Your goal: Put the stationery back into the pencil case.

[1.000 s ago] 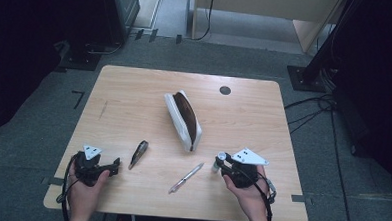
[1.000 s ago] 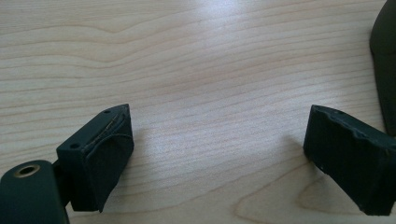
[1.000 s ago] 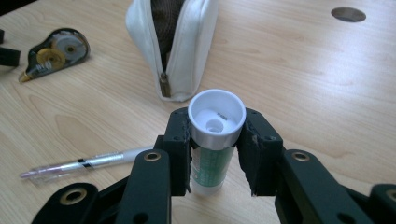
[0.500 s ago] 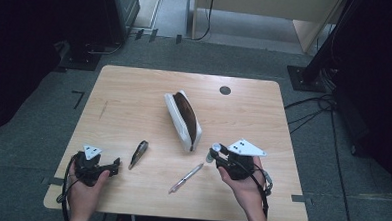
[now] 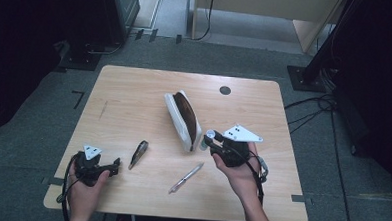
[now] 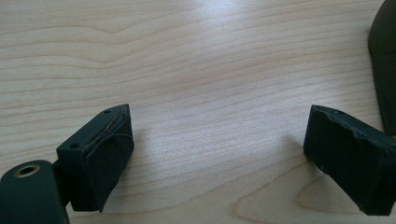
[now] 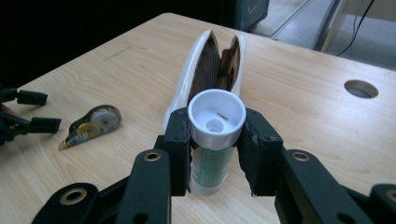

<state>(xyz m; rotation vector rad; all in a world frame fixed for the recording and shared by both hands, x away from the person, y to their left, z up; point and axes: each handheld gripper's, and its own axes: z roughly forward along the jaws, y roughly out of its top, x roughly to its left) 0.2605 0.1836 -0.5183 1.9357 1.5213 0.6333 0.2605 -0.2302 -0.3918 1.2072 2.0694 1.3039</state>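
Glue stick (image 7: 215, 140) is the prize, clamped upright between the jaws of the right gripper (image 7: 215, 144) in the right gripper view, cap end towards the open pencil case (image 7: 212, 70), lined up, I'd say, for dropping in. Correction tape (image 7: 91, 125) lies off to the side. Left gripper view: left gripper (image 6: 224, 154) jaws spread wide over bare table (image 6: 196, 56), nothing between them. High view: the right gripper (image 5: 208, 140) has come up off the table and closer to the case since a second ago; the pen (image 5: 186, 177) lies untouched.
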